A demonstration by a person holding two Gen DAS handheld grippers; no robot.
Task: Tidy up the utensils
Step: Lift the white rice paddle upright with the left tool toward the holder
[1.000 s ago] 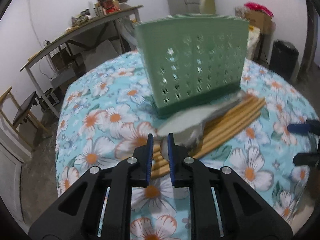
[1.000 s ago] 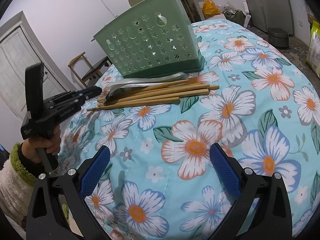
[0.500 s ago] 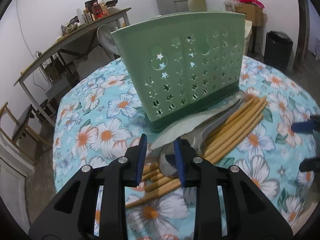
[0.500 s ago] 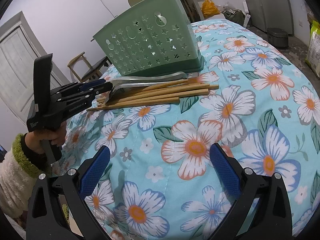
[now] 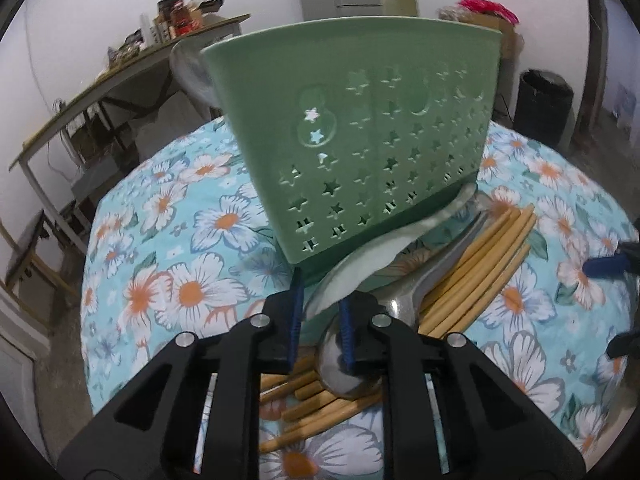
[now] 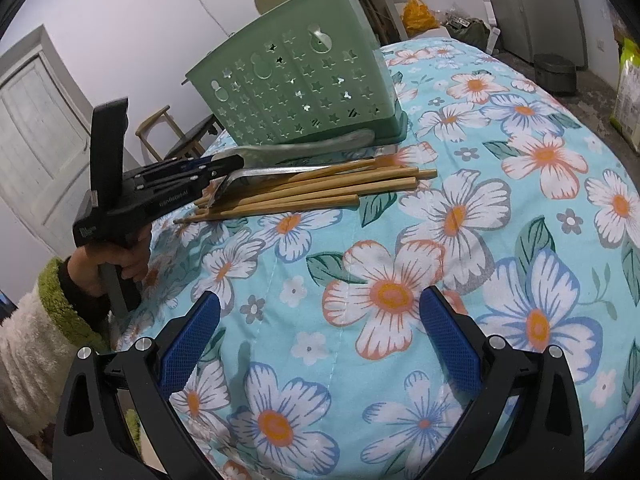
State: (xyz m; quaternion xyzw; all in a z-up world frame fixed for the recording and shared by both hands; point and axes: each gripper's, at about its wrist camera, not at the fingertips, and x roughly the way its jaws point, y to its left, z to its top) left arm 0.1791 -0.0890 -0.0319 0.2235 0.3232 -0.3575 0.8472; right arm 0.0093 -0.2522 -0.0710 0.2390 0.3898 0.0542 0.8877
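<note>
My left tool (image 5: 320, 312) is closing its blue ribbed pads around the pale, curved spoon (image 5: 360, 272), whose handle runs toward 1 o'clock along the foot of the green perforated plastic caddy (image 5: 360, 140). A polished metal spoon (image 5: 348, 364) lies on round bamboo chopsticks (image 5: 480, 256). My right tool (image 6: 320, 336) hangs spread wide, empty, over the floral-clothed worktop (image 6: 460, 220).
</note>
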